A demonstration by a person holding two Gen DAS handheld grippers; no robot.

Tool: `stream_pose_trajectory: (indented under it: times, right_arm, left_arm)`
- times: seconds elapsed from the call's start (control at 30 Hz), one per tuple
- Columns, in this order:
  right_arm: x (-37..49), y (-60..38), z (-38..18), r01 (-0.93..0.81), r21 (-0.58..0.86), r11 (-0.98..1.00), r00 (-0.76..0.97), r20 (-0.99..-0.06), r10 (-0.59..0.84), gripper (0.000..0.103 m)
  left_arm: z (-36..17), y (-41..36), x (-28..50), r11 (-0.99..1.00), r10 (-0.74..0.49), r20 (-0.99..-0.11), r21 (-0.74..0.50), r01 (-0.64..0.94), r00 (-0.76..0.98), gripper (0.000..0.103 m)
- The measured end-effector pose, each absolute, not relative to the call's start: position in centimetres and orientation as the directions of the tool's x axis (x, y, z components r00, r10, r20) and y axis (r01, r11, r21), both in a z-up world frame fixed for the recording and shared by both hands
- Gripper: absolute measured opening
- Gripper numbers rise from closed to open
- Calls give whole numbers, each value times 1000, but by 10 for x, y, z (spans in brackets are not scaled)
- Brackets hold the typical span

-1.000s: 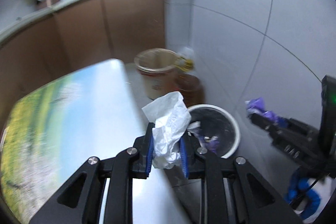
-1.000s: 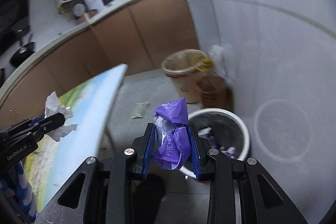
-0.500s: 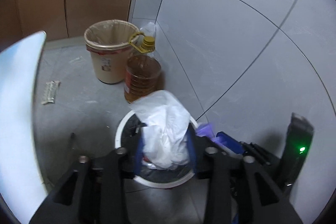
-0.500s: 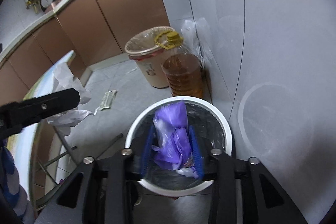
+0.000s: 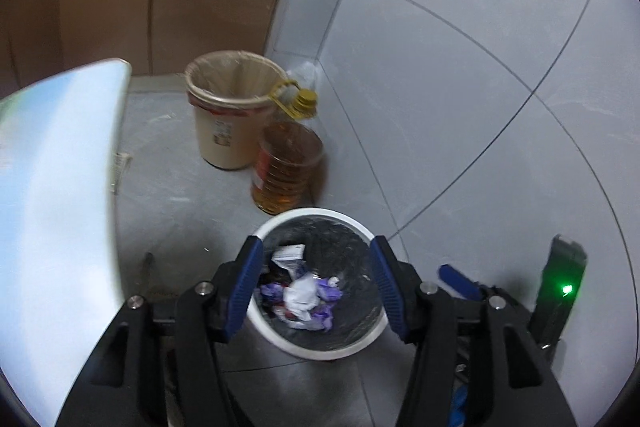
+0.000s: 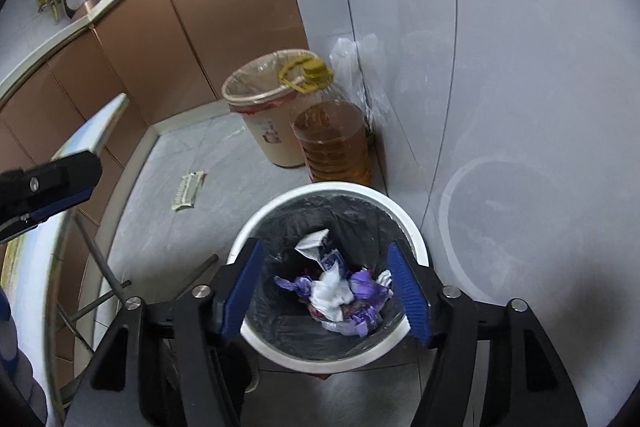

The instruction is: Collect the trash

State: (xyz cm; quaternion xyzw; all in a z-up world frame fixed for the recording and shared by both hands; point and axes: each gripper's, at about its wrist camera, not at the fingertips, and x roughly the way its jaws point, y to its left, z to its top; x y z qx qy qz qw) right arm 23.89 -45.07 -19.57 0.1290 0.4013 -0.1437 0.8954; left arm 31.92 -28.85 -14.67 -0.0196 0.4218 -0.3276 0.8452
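Observation:
A white trash bin (image 5: pixel 316 213) (image 6: pixel 332 189) with a black liner stands on the floor by the tiled wall. In it lie a crumpled white tissue (image 5: pixel 302 293) (image 6: pixel 330 291) and a purple wrapper (image 5: pixel 326 311) (image 6: pixel 366 289), among other scraps. My left gripper (image 5: pixel 316 255) hangs over the bin, its jaws opening with nothing between them. My right gripper (image 6: pixel 325 255) hovers over the same bin, jaws also opening and empty. The right gripper's blue pad (image 5: pixel 458 281) shows just right of the left one. The left gripper (image 6: pixel 48 187) shows at the left edge of the right wrist view.
A beige lined bin (image 5: pixel 228 115) and a large oil bottle (image 5: pixel 286 167) with a yellow cap stand behind the white bin in the corner. A table (image 5: pixel 52 187) with a landscape print is on the left. A paper scrap (image 6: pixel 188 189) lies on the floor. Brown cabinets line the back.
Both grippers came down over the white bin and opened. The white tissue left the left jaws and the purple wrapper left the right jaws; both now lie in the bin.

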Motion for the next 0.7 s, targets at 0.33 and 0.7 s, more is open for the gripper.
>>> stream_pose_trajectory:
  times: [0.33,0.7]
  right_arm:
    - [213,-376,-125,257,46,965,727,-667,-162,94]
    - [182,-288,-70,129,-20,991,811,-573,-117,103]
  left_arm:
    - [-96,-185,264,920,-373,-586,-134,368,719,56]
    - [-69,-76,203,990,-134,-518,-31,138,845,65]
